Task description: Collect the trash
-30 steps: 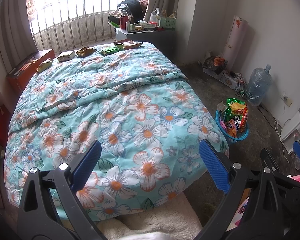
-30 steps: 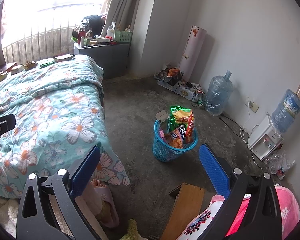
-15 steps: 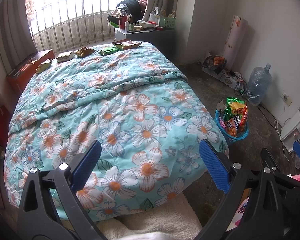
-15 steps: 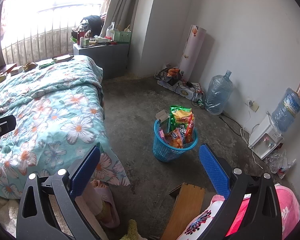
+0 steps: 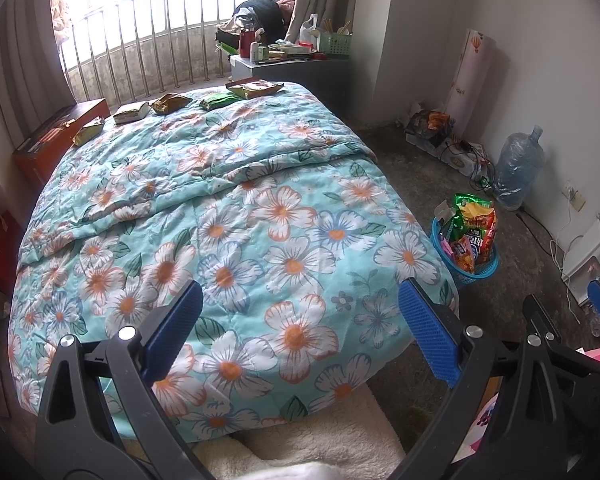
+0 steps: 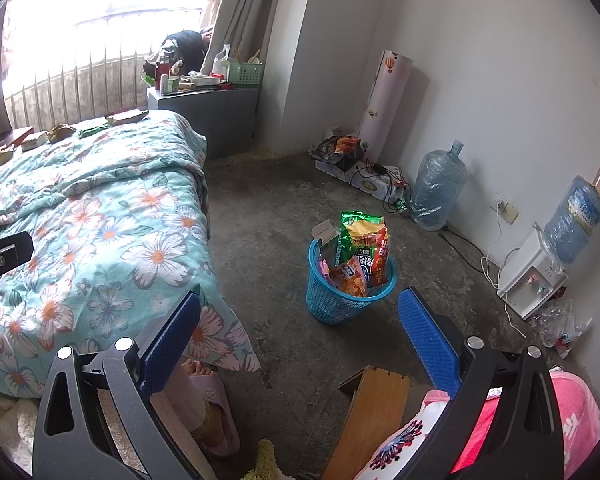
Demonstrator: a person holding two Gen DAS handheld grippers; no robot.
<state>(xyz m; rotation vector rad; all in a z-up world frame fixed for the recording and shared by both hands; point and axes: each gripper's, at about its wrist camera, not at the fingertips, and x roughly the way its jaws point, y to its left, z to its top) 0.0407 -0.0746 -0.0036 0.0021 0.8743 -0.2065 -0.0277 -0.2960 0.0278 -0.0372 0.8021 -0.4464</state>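
Note:
Several snack wrappers lie in a row along the far edge of the floral bed: a brown packet, a green one, a gold one, a pale one and a yellow one. The same row shows far off in the right wrist view, around the green wrapper. A blue basket on the floor holds several snack bags. My left gripper hangs open over the bed's near end, holding nothing. My right gripper is open above the floor, short of the basket.
A grey cabinet with clutter stands at the bed's far corner. Water jugs, a dispenser and cables line the right wall. A wooden board, pink fabric and a person's slippered foot lie near me.
Both views have shifted only slightly; the grippers stay open and nothing has been picked up or dropped.

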